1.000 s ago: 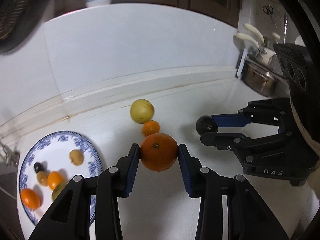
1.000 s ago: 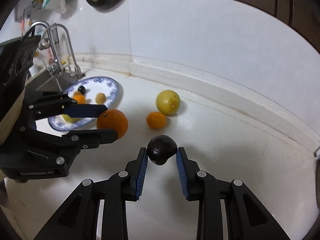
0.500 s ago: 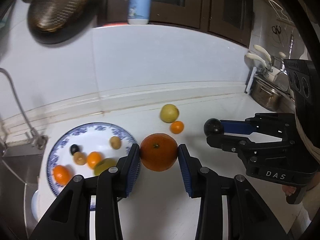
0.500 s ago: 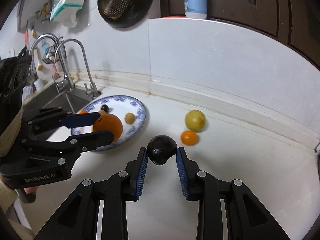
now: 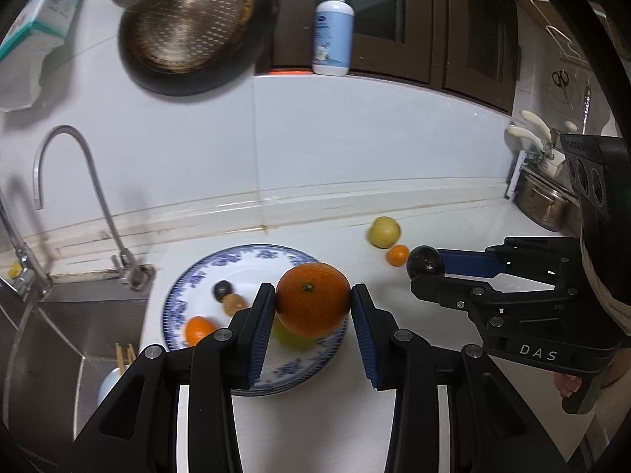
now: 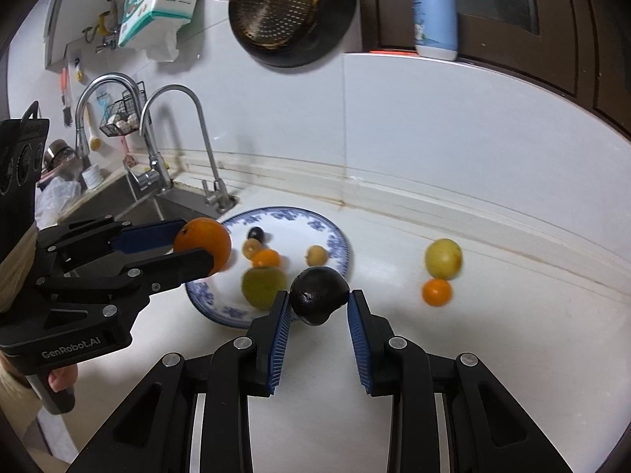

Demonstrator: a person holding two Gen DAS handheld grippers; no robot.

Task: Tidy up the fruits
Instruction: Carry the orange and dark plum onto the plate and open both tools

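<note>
**Two fruits in the air, two left on the tabletop**

Nearest to me, the left gripper was clamped on a big orange, its blue pads pressed to either side, and it held the fruit above the near part of the blue-and-white plate. Beside it, the right gripper was closed on a dark round fruit, lifted off the tabletop just by the plate's near rim.

The job looked well under way to my eye. On the plate lay a green fruit, a small orange one, a pale brownish one, another tan one and a small dark one; from the left side a further little orange fruit showed near the rim. Both carried fruits had yet to be set down, and the plate had bare room toward the back. Farther off, well apart from the plate, a yellow fruit and a small tangerine sat just beside each other, waiting to be fetched.

The tabletop was white and glossy, with brownish staining along the seam at the wall. To the left a steel sink with curved taps adjoined the plate. Behind, on the white wall, hung a metal colander and a tissue box; a pump bottle stood on the ledge by dark cabinets. A steel pot sat far right.
</note>
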